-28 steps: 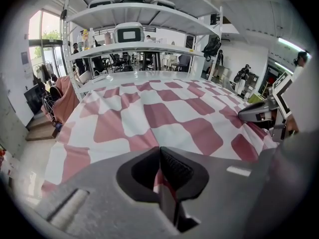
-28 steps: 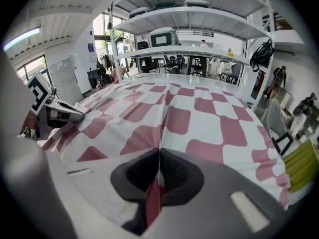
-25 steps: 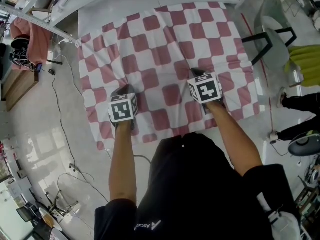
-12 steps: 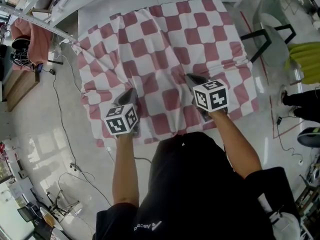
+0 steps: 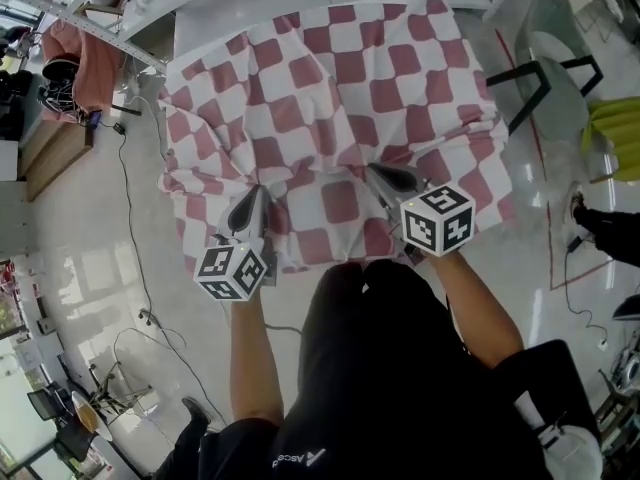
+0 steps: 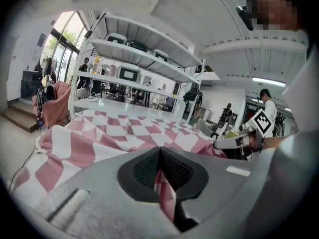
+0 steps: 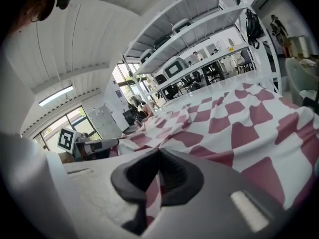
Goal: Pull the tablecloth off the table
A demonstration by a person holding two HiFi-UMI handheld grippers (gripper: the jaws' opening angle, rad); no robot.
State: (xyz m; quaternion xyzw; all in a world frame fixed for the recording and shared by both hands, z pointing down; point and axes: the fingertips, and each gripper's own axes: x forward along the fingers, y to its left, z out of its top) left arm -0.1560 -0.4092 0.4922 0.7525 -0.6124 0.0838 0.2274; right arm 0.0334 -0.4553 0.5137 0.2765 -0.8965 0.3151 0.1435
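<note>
Both the left gripper [image 5: 256, 195] and the right gripper [image 5: 377, 172] are clamped on the bunched red-and-white checked fabric tablecloth [image 5: 330, 78] covering the white surface [image 5: 300, 0].

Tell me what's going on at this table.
A person at the table holds a gripper in each hand. The left gripper and the right gripper are each shut on the red-and-white checked tablecloth near its front edge, which bunches into folds at the jaws. Most of the cloth lies on the table.

From the head we look steeply down; both gripper views skim low and close, sharing the red-and-white checked tablecloth [image 5: 330, 78].
</note>
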